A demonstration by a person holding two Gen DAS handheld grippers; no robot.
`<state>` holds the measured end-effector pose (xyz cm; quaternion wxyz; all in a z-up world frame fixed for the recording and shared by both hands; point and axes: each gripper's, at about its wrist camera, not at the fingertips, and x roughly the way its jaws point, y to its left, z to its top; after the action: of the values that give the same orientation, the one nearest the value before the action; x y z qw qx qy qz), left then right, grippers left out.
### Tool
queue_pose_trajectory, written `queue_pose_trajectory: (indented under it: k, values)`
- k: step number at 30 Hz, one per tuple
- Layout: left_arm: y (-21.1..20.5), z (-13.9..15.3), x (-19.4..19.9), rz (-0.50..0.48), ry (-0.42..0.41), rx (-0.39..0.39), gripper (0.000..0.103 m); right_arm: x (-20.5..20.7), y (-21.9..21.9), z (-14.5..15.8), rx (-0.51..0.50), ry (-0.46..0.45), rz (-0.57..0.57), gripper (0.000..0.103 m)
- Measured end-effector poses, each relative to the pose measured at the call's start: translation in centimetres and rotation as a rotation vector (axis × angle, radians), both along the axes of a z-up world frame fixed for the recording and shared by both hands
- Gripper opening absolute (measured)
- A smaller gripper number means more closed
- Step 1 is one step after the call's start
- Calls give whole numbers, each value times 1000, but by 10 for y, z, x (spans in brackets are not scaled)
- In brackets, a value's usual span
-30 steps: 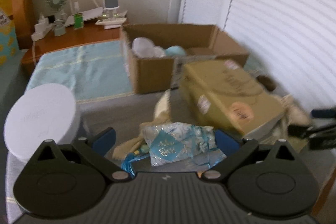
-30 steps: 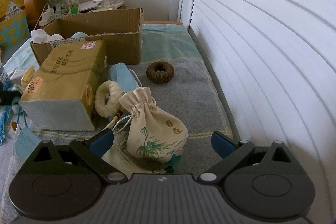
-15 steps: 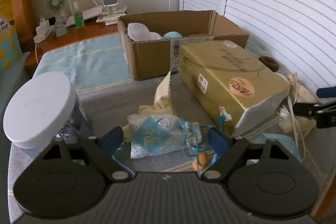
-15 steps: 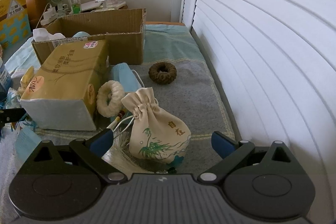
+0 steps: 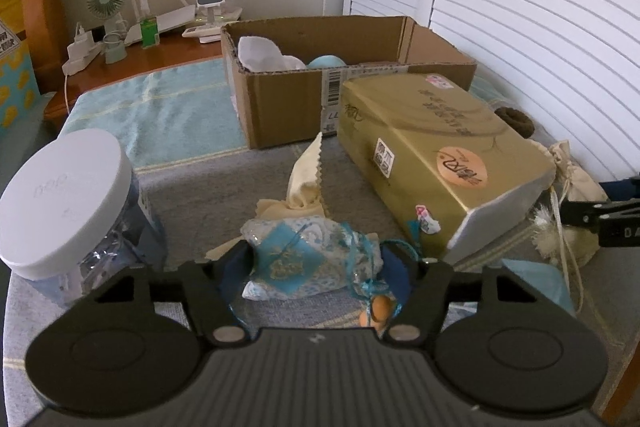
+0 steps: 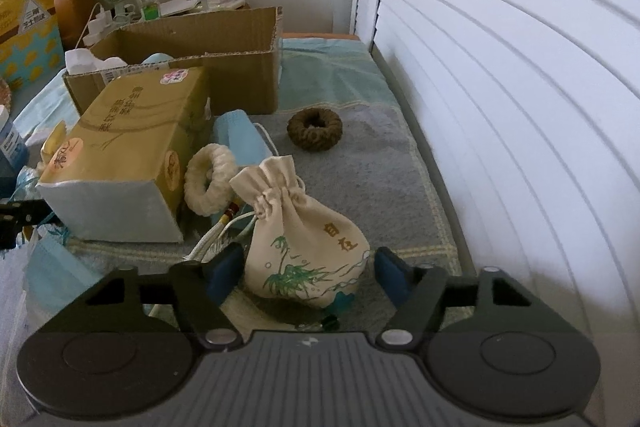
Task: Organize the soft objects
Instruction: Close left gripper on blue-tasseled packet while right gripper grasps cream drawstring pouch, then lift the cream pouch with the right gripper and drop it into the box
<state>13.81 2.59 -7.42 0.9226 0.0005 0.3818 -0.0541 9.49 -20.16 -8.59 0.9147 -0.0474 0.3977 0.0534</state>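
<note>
In the left wrist view, the left gripper point(image 5: 316, 267) sits low in the centre of the frame, its blue pads drawn in against both ends of a small blue-and-white patterned fabric pouch point(image 5: 308, 261) lying on the grey blanket point(image 5: 200, 195); the pads touch the pouch, so the tool grips it. A turquoise cord with orange beads point(image 5: 376, 309) trails from the pouch's right end. Just behind the pouch lies a crumpled cream cloth with a zigzag edge point(image 5: 306, 183). At the left of the frame stands a clear plastic jar with a white round lid point(image 5: 60, 203). Right of centre lies a gold-wrapped rectangular tissue pack point(image 5: 436, 151), and behind it, in the upper middle, an open brown cardboard box point(image 5: 288, 99) holding white and pale blue soft items.

In the right wrist view, the right gripper point(image 6: 308, 271) is in the lower centre, its jaws partly open on either side of a cream drawstring bag printed with green bamboo point(image 6: 304, 247); the left pad looks close to or against the bag, while a gap shows at the right pad, so it is not clamped. Left of the bag's neck, a cream rope ring point(image 6: 210, 179) leans against the gold pack. A dark brown woven ring point(image 6: 315, 129) lies apart on the blanket, above centre. A pale blue face mask point(image 6: 240, 139) lies between the pack and the brown ring.
</note>
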Motion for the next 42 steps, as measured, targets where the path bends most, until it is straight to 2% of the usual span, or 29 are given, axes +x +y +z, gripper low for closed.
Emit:
queue_pose_trajectory:
  k: [2,5,12,23,30,36,42]
  values:
    - [0,1,0,-9,2,5,65,0,0,0,-1,5,5,64]
    - [0,3,0,-25,10,11,61,-2,0,3,-7,-6,5,62]
    - [6,16,-7,-97,24,49,43,-13,-4,21,-21,-43,2,62]
    - [16,43,-25,-176,18,30,40,-37,3,56,-72,-118,47,62]
    - [17,58,-41,-219,-9,22,41,-38,12,86,-85,-175,106,62]
    - [17,60,-48,-236,-23,3,41,-17,24,113,-75,-224,159,62]
    - [20,59,-51,-238,-25,-12,41,24,44,141,-79,-263,216,62]
